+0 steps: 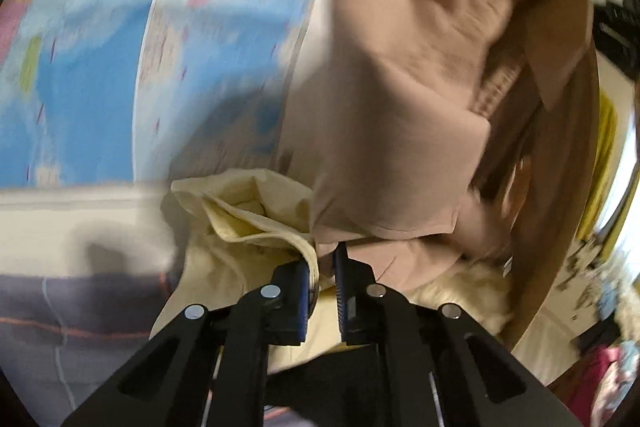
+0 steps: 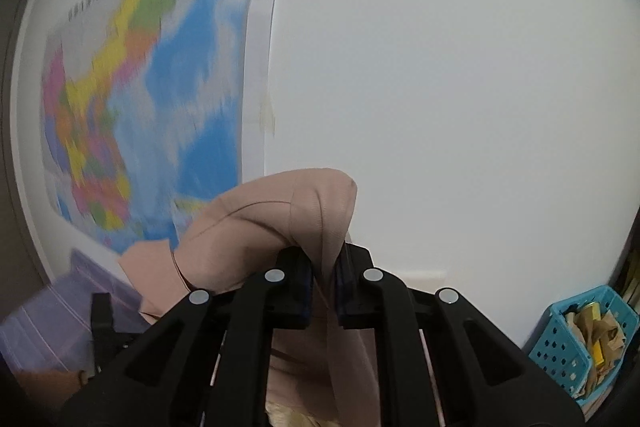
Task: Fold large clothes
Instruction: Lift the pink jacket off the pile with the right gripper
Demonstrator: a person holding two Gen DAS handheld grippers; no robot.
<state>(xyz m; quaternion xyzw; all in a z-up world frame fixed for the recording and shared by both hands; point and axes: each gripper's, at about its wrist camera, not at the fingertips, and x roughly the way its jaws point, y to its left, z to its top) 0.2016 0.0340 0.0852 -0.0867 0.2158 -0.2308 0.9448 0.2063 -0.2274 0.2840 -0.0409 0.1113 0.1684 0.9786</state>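
Only one container is visible: a blue perforated basket [image 2: 580, 343] at the lower right of the right wrist view, against the white wall [image 2: 460, 87], holding crumpled brown paper and a yellow scrap; contents otherwise not resolvable. Right gripper [image 2: 323, 267]: jaws narrow, clamped on a bunched fold of the tan garment [image 2: 260, 227]. Cloth humps up above and to the left of the fingers, and a strip runs down between them toward the bottom of the frame. Left gripper [image 1: 322, 265]: jaws nearly together, pinching the hem of a pale yellow garment [image 1: 240, 211] against the left pad; a small gap remains beside the right pad. In the left wrist view the tan garment [image 1: 400, 87] hangs raised directly ahead of and above the fingers, long axis roughly vertical in frame, lower edge just above the fingertips and overlapping the yellow cloth. Which end of it is up cannot be told. Background: a coloured wall map [image 2: 140, 99], blurred, also seen at [image 1: 100, 47]; a purple striped cover [image 2: 52, 319] at lower left.
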